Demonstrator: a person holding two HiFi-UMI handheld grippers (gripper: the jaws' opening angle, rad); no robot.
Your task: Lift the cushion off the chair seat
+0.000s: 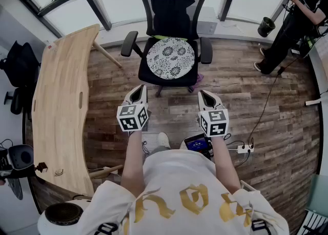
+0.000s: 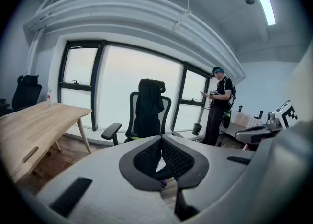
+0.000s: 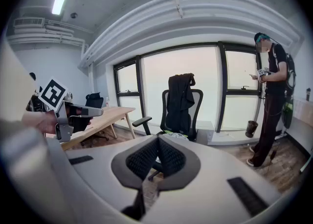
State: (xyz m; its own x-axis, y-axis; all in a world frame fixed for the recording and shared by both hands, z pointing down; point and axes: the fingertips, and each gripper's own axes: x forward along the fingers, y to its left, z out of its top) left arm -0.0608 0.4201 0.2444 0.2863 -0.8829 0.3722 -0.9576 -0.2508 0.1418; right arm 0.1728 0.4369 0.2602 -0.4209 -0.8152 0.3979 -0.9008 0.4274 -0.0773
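A round white cushion with a black flower print (image 1: 170, 58) lies flat on the seat of a black office chair (image 1: 132, 42) near the windows; a dark garment hangs over the chair back. Both grippers hover over the floor in front of the chair, well short of it. My left gripper (image 1: 138, 90) is shut and empty, and my right gripper (image 1: 204, 94) is shut and empty too. In the left gripper view the chair (image 2: 146, 113) stands beyond the closed jaws of my left gripper (image 2: 161, 139). The right gripper view shows the chair (image 3: 183, 108) past my right gripper (image 3: 158, 138), with a sliver of cushion (image 3: 177, 136) visible.
A long curved wooden table (image 1: 59, 105) runs along the left. A person in black (image 1: 292, 23) stands at the far right by a dark bin (image 1: 266, 26). A white power strip (image 1: 244, 149) and cables lie on the wood floor at the right.
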